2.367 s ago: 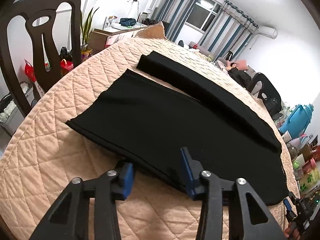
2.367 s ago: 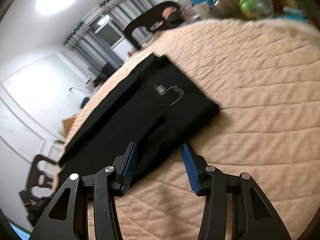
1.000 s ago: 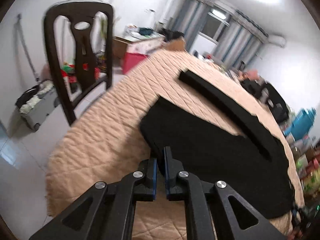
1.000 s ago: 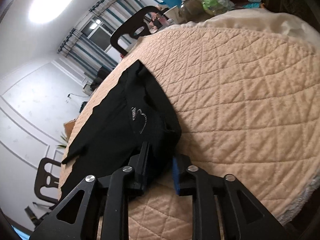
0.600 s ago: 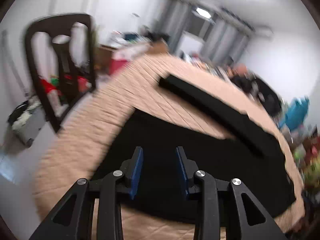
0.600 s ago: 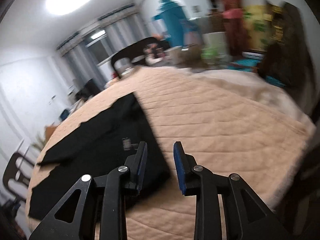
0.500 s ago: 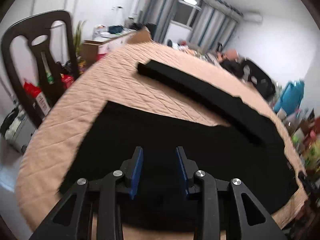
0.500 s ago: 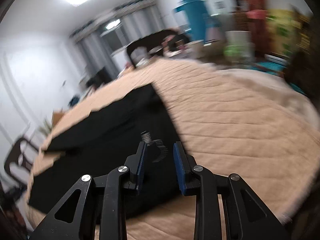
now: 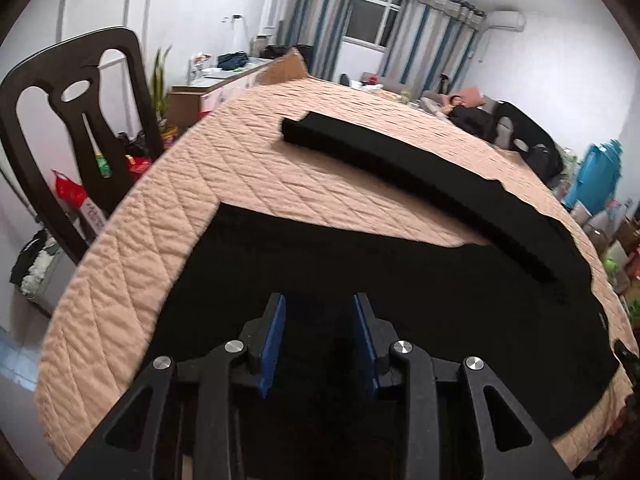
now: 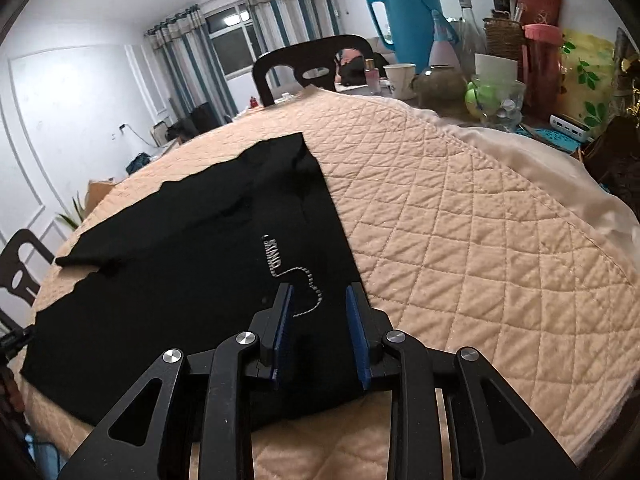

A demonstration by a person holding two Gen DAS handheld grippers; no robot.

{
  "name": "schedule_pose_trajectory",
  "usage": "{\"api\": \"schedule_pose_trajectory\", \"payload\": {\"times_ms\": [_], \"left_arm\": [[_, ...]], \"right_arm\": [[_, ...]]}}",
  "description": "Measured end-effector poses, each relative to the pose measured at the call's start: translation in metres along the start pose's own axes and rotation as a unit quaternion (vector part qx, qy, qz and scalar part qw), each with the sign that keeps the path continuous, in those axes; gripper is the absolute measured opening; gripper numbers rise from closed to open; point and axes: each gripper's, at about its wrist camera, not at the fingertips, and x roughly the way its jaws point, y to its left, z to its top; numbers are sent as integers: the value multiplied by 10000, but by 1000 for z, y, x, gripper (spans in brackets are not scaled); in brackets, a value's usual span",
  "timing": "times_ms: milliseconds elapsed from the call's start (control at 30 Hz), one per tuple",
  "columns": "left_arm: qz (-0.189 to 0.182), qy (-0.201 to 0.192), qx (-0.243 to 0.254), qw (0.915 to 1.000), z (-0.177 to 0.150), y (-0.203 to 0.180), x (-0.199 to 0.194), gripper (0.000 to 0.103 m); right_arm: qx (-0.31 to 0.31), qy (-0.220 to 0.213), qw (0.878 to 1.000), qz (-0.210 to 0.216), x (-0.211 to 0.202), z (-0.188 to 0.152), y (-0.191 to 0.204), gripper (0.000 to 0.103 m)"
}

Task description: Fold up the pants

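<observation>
Black pants (image 9: 440, 288) lie flat on the peach quilted table cover (image 9: 160, 260). One leg (image 9: 380, 160) runs as a narrow strip toward the far left, and the wider leg lies under my left gripper (image 9: 319, 308). That gripper hovers open, its blue pads (image 9: 274, 332) apart, with flat cloth showing in the gap. In the right wrist view the waist end of the pants (image 10: 180, 272) carries a white stitched logo (image 10: 296, 276). My right gripper (image 10: 320, 296) is open just above that end, near the waist's right edge, gripping nothing.
A dark wooden chair (image 9: 60, 120) stands off the table's left side and another chair (image 10: 312, 64) at the far side. A teal thermos (image 10: 404, 16), jars, cups and a basket crowd the right end. A white cloth (image 10: 560, 184) edges the quilt there.
A second ago both grippers were pinched on the pants' near edge. They have let go and now stand open over the cloth, both rolled more level.
</observation>
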Motion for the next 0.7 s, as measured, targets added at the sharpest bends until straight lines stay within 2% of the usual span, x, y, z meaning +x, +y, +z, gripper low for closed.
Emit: {"api": "schedule_pose_trajectory", "payload": {"times_ms": [67,167,300,367,400,467,700], "left_arm": [[-81,-11,75,9999,-7,-8,-6,38],[-274,-69,357,9990,-19,-26,-16,46],[-532,-53,736,9959,-34,-48,-17,50],[-407,21,763,9963,-40,-52,-10,50],[-360,-92,816,9960,-41,-53,-11,50],[-232,-110,950,9951,-44,-58,-13,50],[-244,-64,928,9954,-43,-62,-14,51]], "right_arm": [[-177,93,9998,11,5,-4,11,28],[-505,46,9986,122,1,-12,32,28],[-1031,31,9927,623,-1,-24,69,32],[-1275,145,9893,690,8,-31,80,32],[-1348,206,9888,611,13,-35,82,32],[-1532,57,9867,543,12,-40,84,32],[-1620,85,9857,455,8,-38,88,33]]}}
